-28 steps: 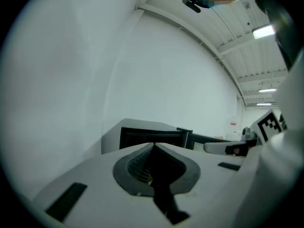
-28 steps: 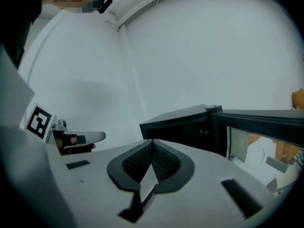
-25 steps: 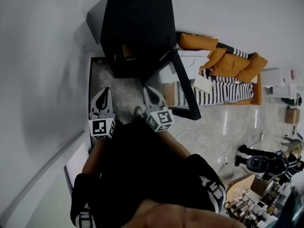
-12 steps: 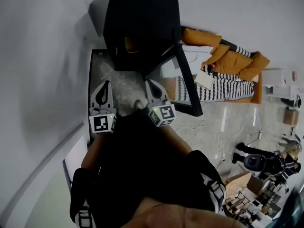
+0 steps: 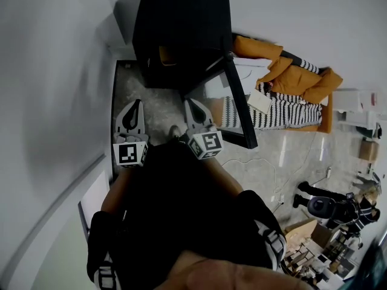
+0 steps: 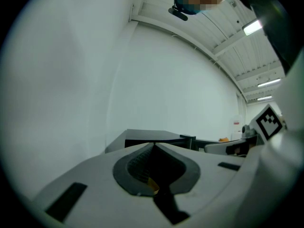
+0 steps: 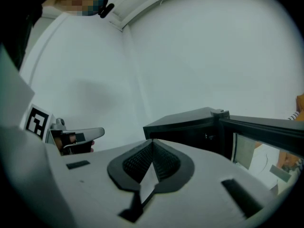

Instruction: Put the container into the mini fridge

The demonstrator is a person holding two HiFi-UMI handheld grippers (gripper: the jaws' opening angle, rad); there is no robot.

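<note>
The black mini fridge [image 5: 181, 23] stands on the floor against the white wall, with its glass door [image 5: 237, 104] swung open to the right. A small orange-brown thing [image 5: 164, 55], probably the container, shows inside its dark opening. My left gripper [image 5: 133, 104] and right gripper [image 5: 188, 103] hang side by side just in front of the fridge, both shut and empty. In the left gripper view the left gripper [image 6: 154, 144] points at the fridge top [image 6: 142, 137]. In the right gripper view the right gripper [image 7: 152, 140] faces the fridge [image 7: 190, 125] and its door [image 7: 266, 127].
A grey rug [image 5: 154, 104] lies under the fridge. Orange cushions and a striped blanket [image 5: 284, 77] lie to the right of the door. A black wheeled device [image 5: 326, 207], a floor cable [image 5: 260, 165] and cardboard boxes [image 5: 308, 246] are at the lower right.
The fridge has slid slightly up in the head view. Both grippers have edged a little toward it and stay shut, side by side.
</note>
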